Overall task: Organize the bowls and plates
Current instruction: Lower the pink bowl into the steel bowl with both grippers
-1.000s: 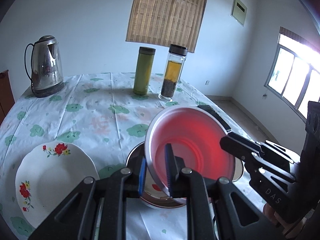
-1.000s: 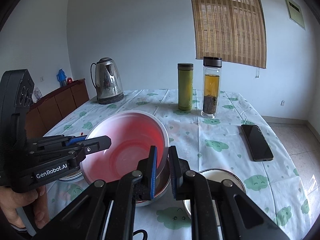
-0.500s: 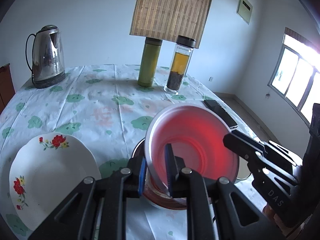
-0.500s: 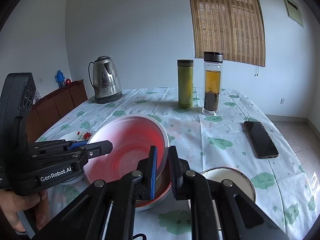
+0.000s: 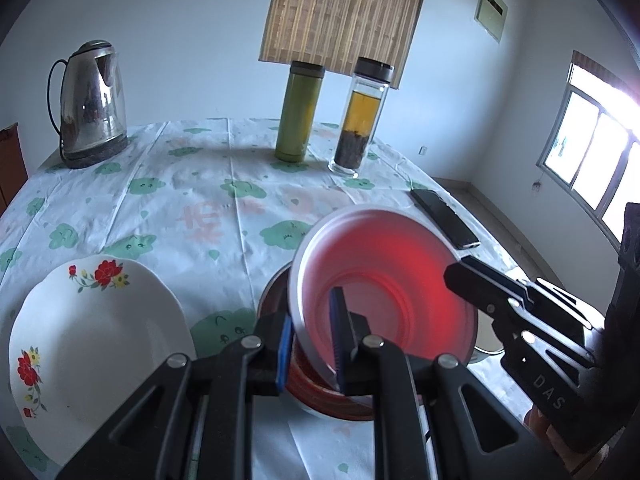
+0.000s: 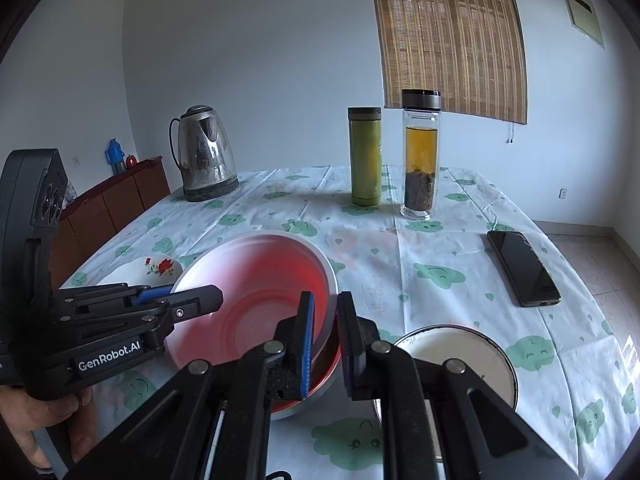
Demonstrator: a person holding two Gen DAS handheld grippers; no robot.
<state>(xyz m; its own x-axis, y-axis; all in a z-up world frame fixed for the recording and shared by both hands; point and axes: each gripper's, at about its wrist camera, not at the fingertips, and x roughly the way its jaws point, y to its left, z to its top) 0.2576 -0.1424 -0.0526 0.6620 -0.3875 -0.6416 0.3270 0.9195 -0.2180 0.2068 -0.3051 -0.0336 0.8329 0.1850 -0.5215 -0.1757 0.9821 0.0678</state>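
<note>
The left gripper (image 5: 310,340) and the right gripper (image 6: 324,332) are each clamped on opposite rims of the pink bowl (image 5: 384,280), which sits tilted in a red bowl (image 6: 320,384). Left lies a flowered plate (image 5: 92,344), right a steel bowl (image 6: 460,350); far stands a kettle (image 5: 92,100).

Both claws, left (image 5: 310,344) & right (image 6: 325,338), angled down, each clamped on opposite rims.
</note>
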